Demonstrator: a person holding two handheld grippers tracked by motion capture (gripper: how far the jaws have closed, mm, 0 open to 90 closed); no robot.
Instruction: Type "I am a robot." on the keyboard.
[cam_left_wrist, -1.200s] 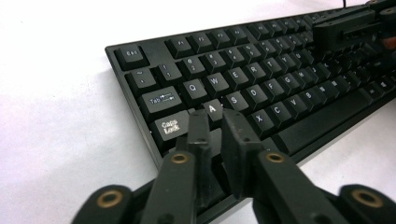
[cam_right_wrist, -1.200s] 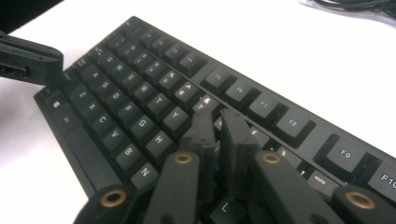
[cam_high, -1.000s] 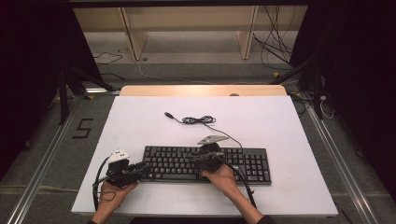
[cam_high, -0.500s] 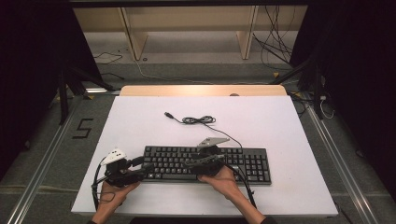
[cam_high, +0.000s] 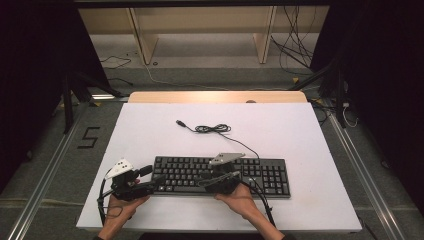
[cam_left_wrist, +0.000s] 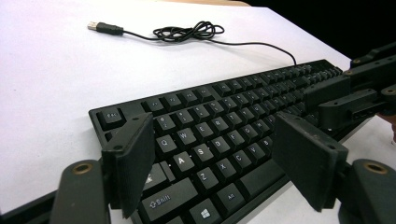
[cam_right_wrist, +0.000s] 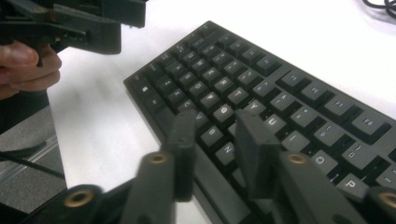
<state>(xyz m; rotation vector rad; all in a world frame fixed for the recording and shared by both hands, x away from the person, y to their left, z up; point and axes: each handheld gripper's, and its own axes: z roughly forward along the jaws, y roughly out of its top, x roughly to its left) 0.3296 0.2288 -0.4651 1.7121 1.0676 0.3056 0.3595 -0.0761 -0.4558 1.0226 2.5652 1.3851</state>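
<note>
Clearly the work in hand is pressing keys on the black keyboard (cam_high: 220, 175), which lies flat on the white counter (cam_high: 150, 130) near its front edge, its long side running across. At the left, the left gripper (cam_high: 152, 182) hovers at the keyboard's left end; in the left gripper view its jaws stand wide apart over the letter and shift keys with nothing between them, having just been opening. The risk here is that jaws this wide come down on several keys at once, or that one jaw catches the keyboard's left edge and shoves the whole board sideways, since nothing pins it to the smooth counter. Further right, the right gripper (cam_high: 220, 180) sits over the middle of the board; its jaws have just been closing and now stand narrowly apart above the lower letter rows near the space bar (cam_right_wrist: 224, 186), gripping nothing. A slanted descent could slip a jaw tip between two keycaps and lift one, or strike the wrong letter. The two grippers are near each other, so a careless sweep could knock them together. Behind the keyboard, the loose cable (cam_high: 212, 128) with its USB plug (cam_high: 180, 122) lies coiled and unconnected; a shifted board would drag it.
</note>
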